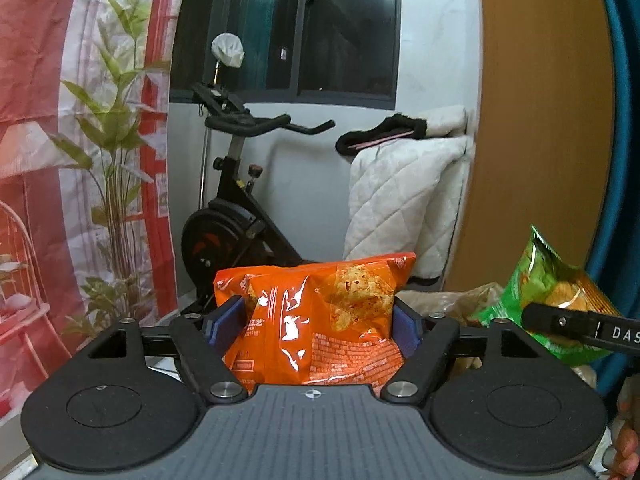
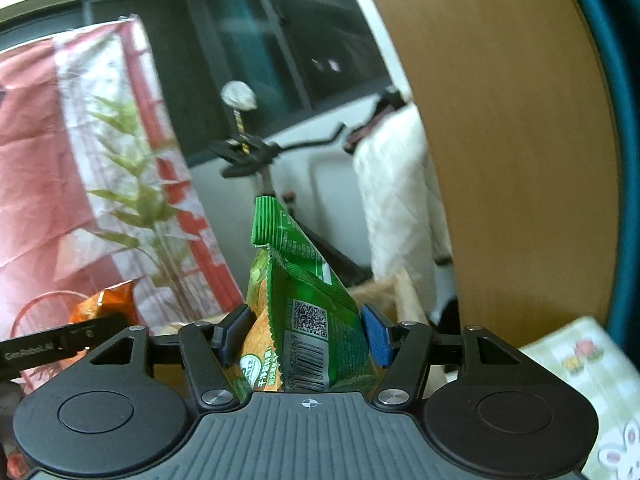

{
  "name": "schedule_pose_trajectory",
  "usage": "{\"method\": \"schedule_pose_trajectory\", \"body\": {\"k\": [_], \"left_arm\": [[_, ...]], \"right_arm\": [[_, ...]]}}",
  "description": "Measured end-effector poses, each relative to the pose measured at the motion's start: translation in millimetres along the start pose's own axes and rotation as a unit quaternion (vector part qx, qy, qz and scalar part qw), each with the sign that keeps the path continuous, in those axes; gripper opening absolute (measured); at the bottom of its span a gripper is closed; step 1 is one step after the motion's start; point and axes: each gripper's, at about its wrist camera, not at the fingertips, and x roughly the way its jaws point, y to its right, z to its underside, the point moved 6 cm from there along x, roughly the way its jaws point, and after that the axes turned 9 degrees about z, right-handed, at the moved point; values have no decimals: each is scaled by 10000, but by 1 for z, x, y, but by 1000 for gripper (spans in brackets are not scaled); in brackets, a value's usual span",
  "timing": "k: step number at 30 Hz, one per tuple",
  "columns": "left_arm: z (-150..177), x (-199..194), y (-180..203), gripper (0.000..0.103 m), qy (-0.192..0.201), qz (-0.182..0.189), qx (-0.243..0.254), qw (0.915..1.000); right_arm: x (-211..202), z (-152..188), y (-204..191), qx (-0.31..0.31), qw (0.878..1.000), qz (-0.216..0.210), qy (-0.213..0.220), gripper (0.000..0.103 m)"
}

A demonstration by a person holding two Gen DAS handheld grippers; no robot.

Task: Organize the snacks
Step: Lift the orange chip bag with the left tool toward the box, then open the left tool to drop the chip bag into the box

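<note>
Now left gripper [image 1: 312, 326] clamps orange chip bag [image 1: 316, 316]; right gripper [image 2: 302, 338] clamps barcoded green bag [image 2: 304, 312].

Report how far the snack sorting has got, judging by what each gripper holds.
Done: no snack shows as put away in either view. In hand: the left gripper is closed on the orange snack bag, and the right gripper on the green snack bag, both lifted in the air. Left: setting both bags down in their places; no container for them is clearly visible.
</note>
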Motion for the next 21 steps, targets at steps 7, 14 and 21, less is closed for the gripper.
{"method": "schedule_pose_trajectory", "body": {"k": [7,14,21], "left_arm": [[2,3,-6,88,-127,48,-91,9999],[1,-18,-5,88,-110,81,-50,9999],[4,-59,-19,88,-61,-46,-179,9998]], "right_arm": [[-3,20,9,-171,9994,289,-52,80],[-31,13,-4,-654,9972,298,206,85],[-63,16,-7,-814,9961,225,271,94]]}}
